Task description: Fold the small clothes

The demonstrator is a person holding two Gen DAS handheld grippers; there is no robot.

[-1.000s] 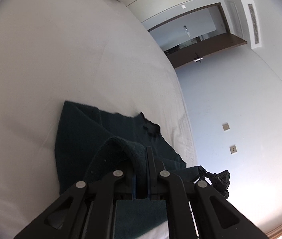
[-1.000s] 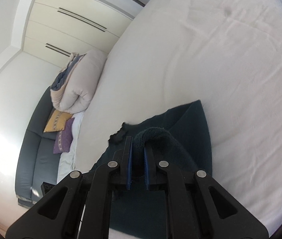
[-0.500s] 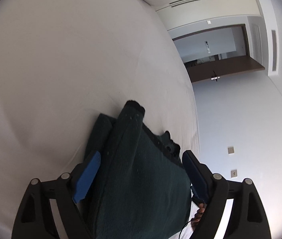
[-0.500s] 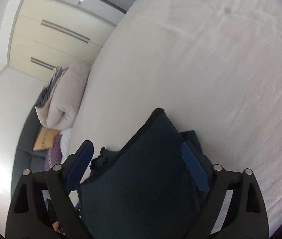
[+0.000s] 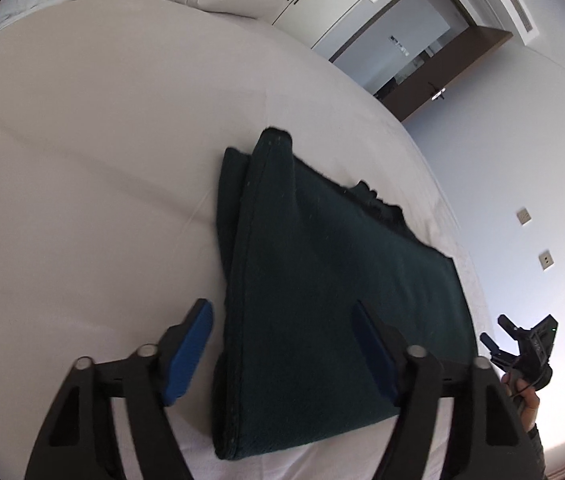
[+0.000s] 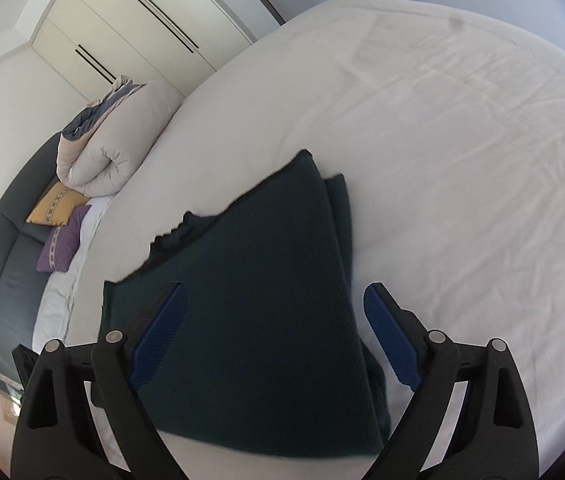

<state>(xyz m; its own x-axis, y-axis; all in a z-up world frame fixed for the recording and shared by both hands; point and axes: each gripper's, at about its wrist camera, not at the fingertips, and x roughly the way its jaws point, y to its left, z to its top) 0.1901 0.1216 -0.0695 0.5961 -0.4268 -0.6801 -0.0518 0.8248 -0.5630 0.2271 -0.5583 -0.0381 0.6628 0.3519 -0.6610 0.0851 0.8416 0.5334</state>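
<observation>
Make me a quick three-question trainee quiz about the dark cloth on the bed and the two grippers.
1. True or false: the left gripper is clamped on the cloth.
2. What does the cloth lie on?
3. The right gripper jaws are: A open, B shut.

Key: 1 false, its jaws are spread apart. 2 the bed. 3 A.

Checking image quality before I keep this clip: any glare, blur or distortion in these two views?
Left wrist view: strong fisheye curving of the bed, wall overexposed at lower right, dark green cloth sharp. Right wrist view: same curving, washed-out glare at far left, cloth's near edge slightly blurred.
</observation>
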